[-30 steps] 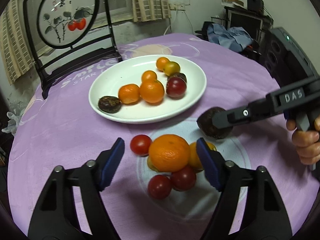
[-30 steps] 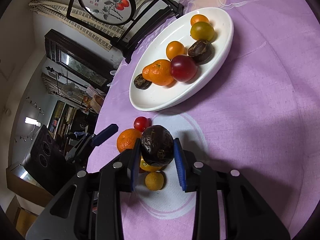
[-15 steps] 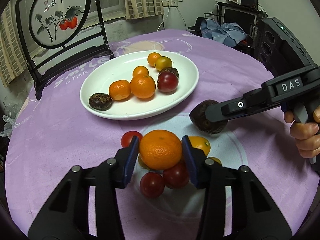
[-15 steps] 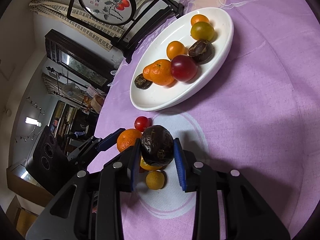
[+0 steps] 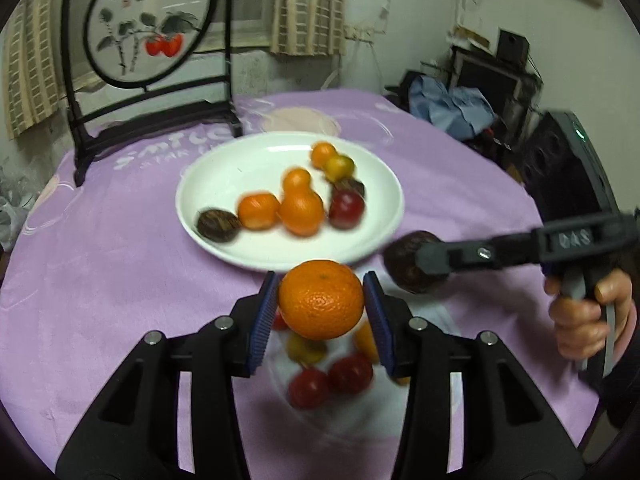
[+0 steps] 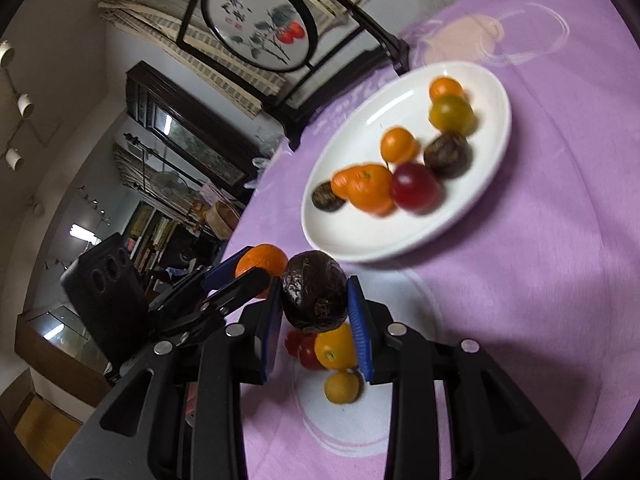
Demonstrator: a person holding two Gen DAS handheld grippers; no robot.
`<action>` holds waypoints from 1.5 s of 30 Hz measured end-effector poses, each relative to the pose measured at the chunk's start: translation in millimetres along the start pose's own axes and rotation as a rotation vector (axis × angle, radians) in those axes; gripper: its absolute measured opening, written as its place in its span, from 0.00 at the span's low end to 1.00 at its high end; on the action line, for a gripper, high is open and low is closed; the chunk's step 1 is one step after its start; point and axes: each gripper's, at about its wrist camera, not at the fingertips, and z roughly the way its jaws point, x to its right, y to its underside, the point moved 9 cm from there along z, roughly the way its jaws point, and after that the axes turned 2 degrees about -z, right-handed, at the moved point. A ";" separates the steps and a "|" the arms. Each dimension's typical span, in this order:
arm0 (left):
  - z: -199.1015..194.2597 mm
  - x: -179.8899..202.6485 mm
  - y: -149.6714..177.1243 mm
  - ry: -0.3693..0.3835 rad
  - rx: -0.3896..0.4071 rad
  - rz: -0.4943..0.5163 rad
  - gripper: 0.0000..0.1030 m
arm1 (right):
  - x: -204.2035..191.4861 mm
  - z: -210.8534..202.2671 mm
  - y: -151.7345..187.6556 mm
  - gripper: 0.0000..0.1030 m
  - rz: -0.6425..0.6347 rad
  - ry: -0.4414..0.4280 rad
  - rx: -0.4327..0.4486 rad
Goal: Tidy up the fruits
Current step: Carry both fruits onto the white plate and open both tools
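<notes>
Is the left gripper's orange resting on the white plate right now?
No, the orange is clamped in the left gripper, short of the white plate.

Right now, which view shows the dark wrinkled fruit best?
The right wrist view: the dark wrinkled fruit sits sharp and centred between the right gripper jaws, its wrinkled skin plain. The left wrist view shows it blurred and half hidden behind the jaw, near the white plate.

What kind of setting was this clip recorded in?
Most likely a lived-in home room, not a lab: a round table under a purple printed cloth, a white plate of fruit, a decorative painted screen, and bookshelves behind.
</notes>
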 end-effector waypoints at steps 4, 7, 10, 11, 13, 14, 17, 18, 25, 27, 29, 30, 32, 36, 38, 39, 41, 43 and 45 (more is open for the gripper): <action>7.2 -16.6 -25.5 -0.045 0.024 -0.047 0.43 | -1.1 2.7 -26.2 0.32 -0.004 0.000 0.042; 15.1 -29.3 -45.5 -0.070 0.046 -0.089 0.43 | 3.8 9.9 -43.9 0.32 -0.020 0.028 0.066; 32.0 -48.5 -64.7 -0.098 0.057 -0.153 0.43 | 13.6 22.1 -62.3 0.32 -0.020 0.055 0.073; 38.6 -53.9 -69.0 -0.101 0.054 -0.173 0.43 | 18.7 27.0 -68.8 0.32 -0.010 0.059 0.076; 56.7 -66.0 -76.7 -0.110 0.032 -0.212 0.43 | 26.2 34.1 -77.4 0.32 -0.007 0.077 0.075; 63.2 -70.9 -78.8 -0.116 0.026 -0.222 0.43 | 30.6 39.0 -82.3 0.32 -0.012 0.096 0.074; 81.1 -82.1 -83.1 -0.137 0.008 -0.234 0.43 | 40.1 48.7 -89.5 0.32 -0.020 0.124 0.065; 85.1 -85.7 -83.8 -0.141 0.004 -0.239 0.43 | 42.4 50.9 -91.4 0.32 -0.017 0.126 0.061; 111.7 -99.6 -87.4 -0.181 -0.029 -0.240 0.43 | 48.1 62.8 -104.5 0.32 -0.050 0.165 0.056; 117.2 -103.0 -86.2 -0.186 -0.040 -0.246 0.43 | 51.6 65.5 -105.1 0.32 -0.050 0.176 0.052; 122.8 -105.8 -84.0 -0.197 -0.055 -0.247 0.43 | 55.2 67.9 -105.3 0.32 -0.051 0.183 0.049; 125.9 -106.4 -82.2 -0.200 -0.064 -0.246 0.43 | 55.9 67.5 -105.4 0.33 -0.053 0.189 0.049; 129.3 -106.4 -78.7 -0.205 -0.084 -0.246 0.45 | 55.3 62.9 -107.2 0.38 -0.050 0.202 0.060; 106.5 -103.8 -85.2 -0.248 -0.021 -0.233 0.80 | 39.1 40.3 -105.6 0.39 -0.080 0.207 0.098; 89.2 -98.5 -89.4 -0.263 0.010 -0.210 0.88 | 27.5 29.7 -95.2 0.42 -0.132 0.236 0.109; 76.9 -96.1 -89.4 -0.274 0.035 -0.204 0.92 | 22.9 27.0 -88.0 0.43 -0.152 0.244 0.106; 64.0 -94.9 -85.4 -0.288 0.052 -0.210 0.95 | 12.6 25.8 -65.3 0.43 -0.186 0.235 0.063; 53.6 -96.2 -72.8 -0.298 0.039 -0.225 0.95 | -0.2 28.2 -36.7 0.43 -0.225 0.189 -0.008; 46.8 -99.6 -60.6 -0.304 0.025 -0.244 0.95 | -11.4 30.5 -11.4 0.43 -0.279 0.161 -0.066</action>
